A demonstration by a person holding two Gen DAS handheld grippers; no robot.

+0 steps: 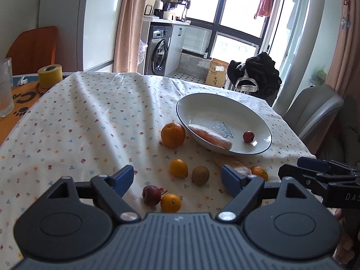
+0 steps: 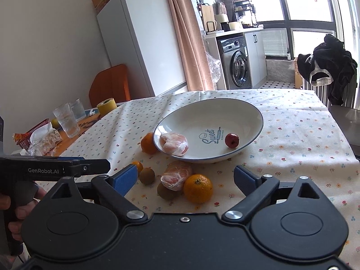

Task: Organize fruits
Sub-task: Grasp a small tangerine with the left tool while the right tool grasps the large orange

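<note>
Floral tablecloth (image 1: 90, 117) had fruit scattered beside the bowl (image 2: 252, 117); both my left gripper (image 1: 176, 177) and right gripper (image 2: 185, 175) hung wide open, empty.

The worktop (image 2: 292, 135) is covered by a flower-dotted white cloth (image 1: 90, 112). On the cloth a white bowl (image 2: 247, 112) is set, with a large orange (image 1: 173, 135) touching its near-left rim. Nearer, loose fruit is scattered — a small orange (image 1: 178, 168), a kiwi (image 1: 200, 175), a dark red fruit (image 1: 151, 194) touching another small orange (image 1: 170, 203), and a peeled citrus (image 2: 176, 176) resting against a mandarin (image 2: 198, 188). At the uncovered far-left end, a roll of yellow tape (image 1: 50, 75) and two glasses (image 2: 66, 122) are seen.
</note>
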